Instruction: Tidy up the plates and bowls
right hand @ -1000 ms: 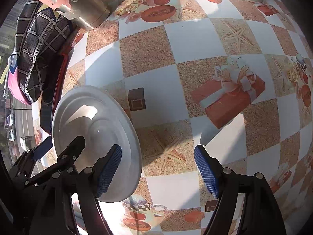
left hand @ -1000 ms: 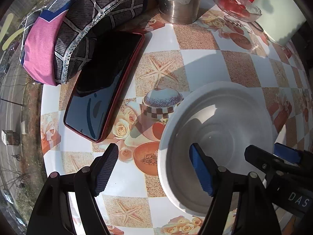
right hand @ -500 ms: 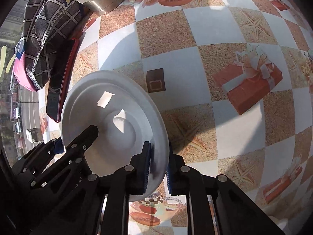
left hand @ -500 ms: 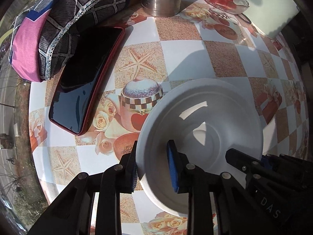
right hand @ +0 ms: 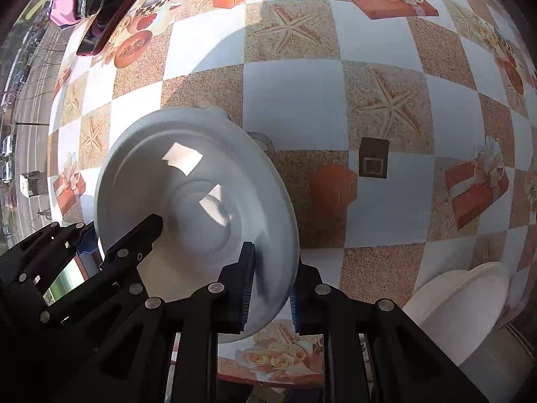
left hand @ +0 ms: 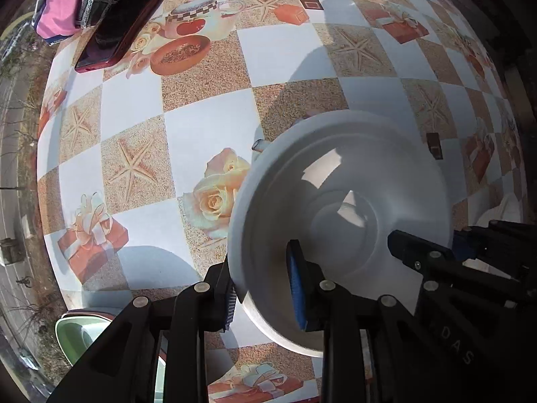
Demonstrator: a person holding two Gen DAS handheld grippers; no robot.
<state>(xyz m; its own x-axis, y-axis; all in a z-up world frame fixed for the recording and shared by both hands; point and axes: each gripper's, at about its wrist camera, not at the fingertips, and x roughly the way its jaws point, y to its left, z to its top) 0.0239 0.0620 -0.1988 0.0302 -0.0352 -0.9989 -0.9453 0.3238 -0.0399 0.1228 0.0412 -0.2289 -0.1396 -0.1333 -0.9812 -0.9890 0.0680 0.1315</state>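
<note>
With both the left gripper point(left hand: 263, 294) and right gripper point(right hand: 270, 285) clamped on the white plate's point(left hand: 342, 201) opposite rims, the carry step was in hand, and the next move likely called for level travel toward the stack of white dishes point(right hand: 463, 305).

White plate point(left hand: 339, 181), checkered tablecloth point(left hand: 208, 124), perhaps green dish point(left hand: 72, 337)

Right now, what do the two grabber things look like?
Both are black plastic. The left gripper has two long fingers with blue ridged pads, and small round silver bolts along the arms. The right gripper looks the same: black arms, blue pads, silver bolts. White letters "DAS" are printed on the right one's body. No cables or sleeves show.
</note>
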